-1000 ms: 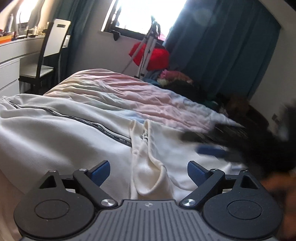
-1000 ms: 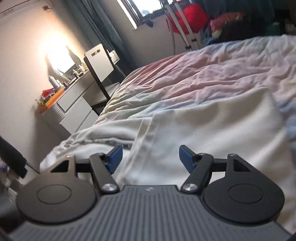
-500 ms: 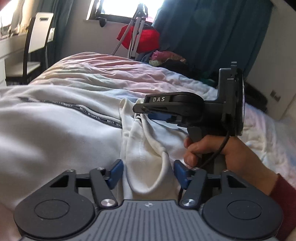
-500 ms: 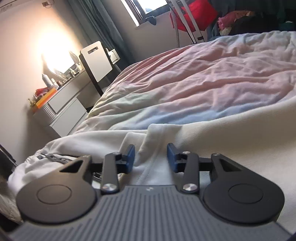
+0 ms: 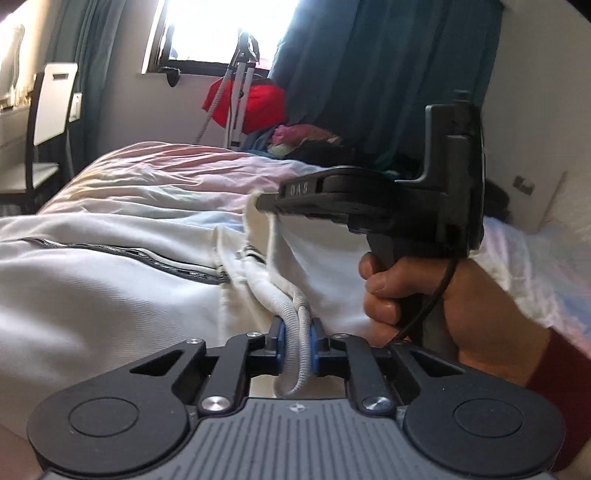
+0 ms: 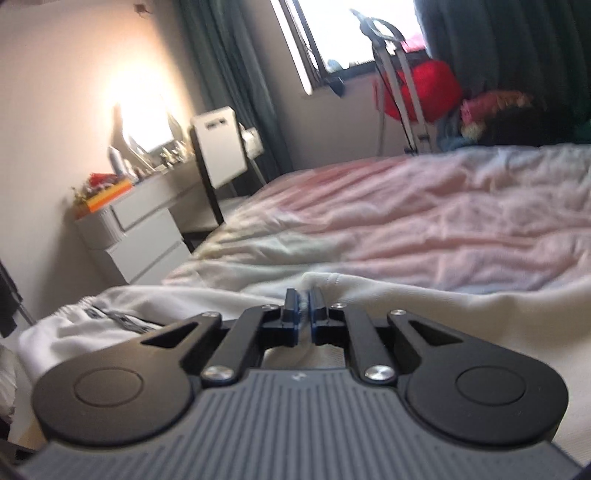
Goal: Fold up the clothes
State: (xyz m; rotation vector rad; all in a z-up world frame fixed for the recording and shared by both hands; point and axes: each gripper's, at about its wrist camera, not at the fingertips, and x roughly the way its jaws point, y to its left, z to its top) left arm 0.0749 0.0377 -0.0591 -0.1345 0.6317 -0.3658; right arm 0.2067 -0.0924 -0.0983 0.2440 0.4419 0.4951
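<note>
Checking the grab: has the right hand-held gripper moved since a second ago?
Yes. The right hand-held gripper came in leftward over the bed, pinching the white garment's edge.

Bed with pink and pale quilt [image 6: 424, 221], rumpled. White chair [image 6: 219, 151] stands at a white drawer unit [image 6: 147, 236] by the wall; bottles and an orange box [image 6: 109, 194] on top of it. Bright window [image 5: 221, 33] flanked by dark teal curtains [image 5: 388, 74]. Beneath the window: metal stand [image 5: 240, 96], red bag [image 5: 258, 107], heap of coloured cloth [image 6: 491, 110].
</note>
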